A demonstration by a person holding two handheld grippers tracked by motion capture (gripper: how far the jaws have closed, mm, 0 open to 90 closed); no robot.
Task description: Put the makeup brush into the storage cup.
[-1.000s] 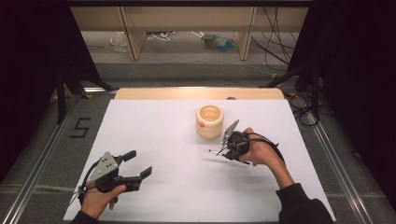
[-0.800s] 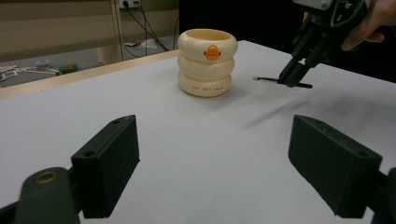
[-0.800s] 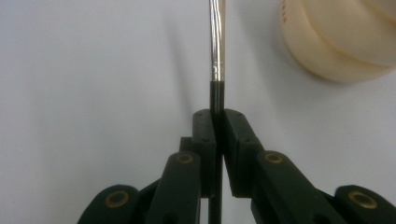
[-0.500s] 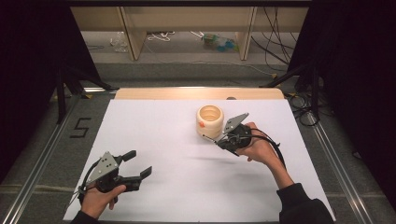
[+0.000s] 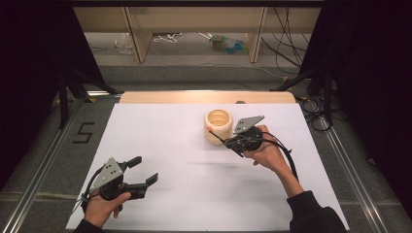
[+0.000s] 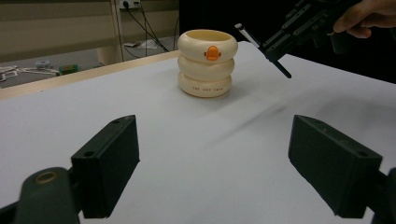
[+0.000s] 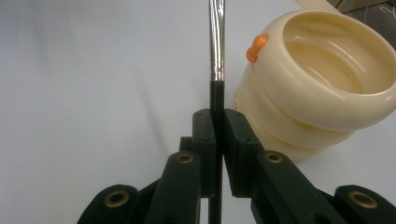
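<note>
Pickup looks finished: the right gripper (image 7: 217, 122) has its jaws clamped on a slim black pen (image 7: 216, 56) with a silvery section, carried above the white tabletop (image 5: 170, 145). In the high view its tip sits at about 9 o'clock of the cream ring-stacked holder (image 5: 218, 125), just beside the rim, not yet over the opening. Left to do, I judge: lift the pen over the mouth and drop it in. The left gripper (image 5: 142, 171) rests wide open and empty, well apart at 7 o'clock.
</note>
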